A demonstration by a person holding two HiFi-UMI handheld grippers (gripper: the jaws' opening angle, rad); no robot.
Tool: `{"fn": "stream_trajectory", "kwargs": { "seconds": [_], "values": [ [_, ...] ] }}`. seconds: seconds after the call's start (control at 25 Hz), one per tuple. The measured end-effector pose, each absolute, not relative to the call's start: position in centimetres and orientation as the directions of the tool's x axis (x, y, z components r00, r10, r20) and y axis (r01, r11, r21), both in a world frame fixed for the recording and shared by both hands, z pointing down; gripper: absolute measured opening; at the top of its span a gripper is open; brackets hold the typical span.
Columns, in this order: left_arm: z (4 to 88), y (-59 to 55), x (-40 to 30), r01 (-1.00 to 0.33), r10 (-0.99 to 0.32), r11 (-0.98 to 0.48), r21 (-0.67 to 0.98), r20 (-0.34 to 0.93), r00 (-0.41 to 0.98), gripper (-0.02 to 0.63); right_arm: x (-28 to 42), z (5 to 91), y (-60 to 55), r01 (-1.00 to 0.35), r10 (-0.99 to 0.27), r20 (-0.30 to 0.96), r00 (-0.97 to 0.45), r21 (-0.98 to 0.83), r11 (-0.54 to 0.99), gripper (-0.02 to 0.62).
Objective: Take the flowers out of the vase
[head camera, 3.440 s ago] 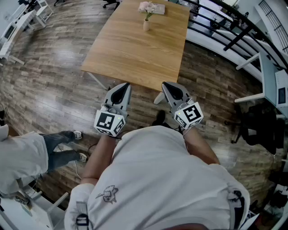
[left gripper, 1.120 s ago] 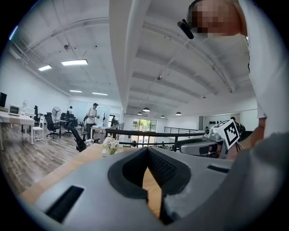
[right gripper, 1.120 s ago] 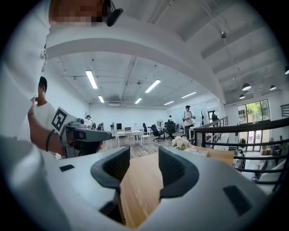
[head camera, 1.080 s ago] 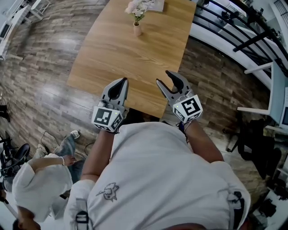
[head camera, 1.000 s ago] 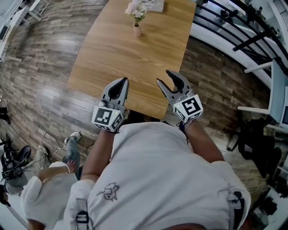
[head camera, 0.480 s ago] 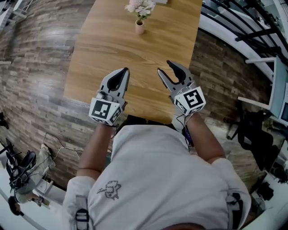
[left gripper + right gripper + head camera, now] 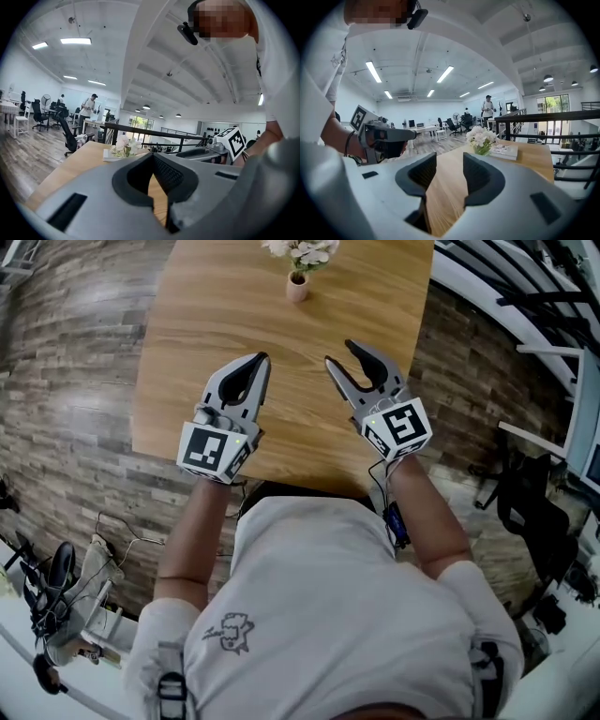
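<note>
Wooden table (image 7: 216,343) fills top centre. Black railing (image 7: 525,282) upper right; black chair (image 7: 534,512) at right edge.

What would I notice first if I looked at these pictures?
First, the two grey claws with black-and-white marker cubes, held over the near end of the long light wooden table. The left claw is shut, and the right claw is open and empty, its jaws having just closed a little. At the table's far end stands a small pale vase of white and pink flowers.
</note>
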State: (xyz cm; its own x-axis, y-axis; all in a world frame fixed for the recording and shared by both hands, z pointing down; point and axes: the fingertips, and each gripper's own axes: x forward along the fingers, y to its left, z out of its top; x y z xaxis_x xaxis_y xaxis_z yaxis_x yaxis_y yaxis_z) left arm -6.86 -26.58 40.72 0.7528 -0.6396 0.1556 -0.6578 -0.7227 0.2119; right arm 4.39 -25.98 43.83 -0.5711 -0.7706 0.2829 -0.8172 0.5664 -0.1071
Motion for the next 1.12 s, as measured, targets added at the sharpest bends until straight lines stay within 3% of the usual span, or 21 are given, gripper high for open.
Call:
{"fn": "stream_trajectory", "kwargs": {
  "seconds": [1.12],
  "values": [
    [46.4, -35.6, -4.4, -0.64, -0.617, -0.738, 0.216, 0.169, 0.769, 0.005, 4.0, 52.4, -38.7, -0.852, -0.782, 0.341, -0.521, -0.15, 0.502, 0.156]
  ]
}}
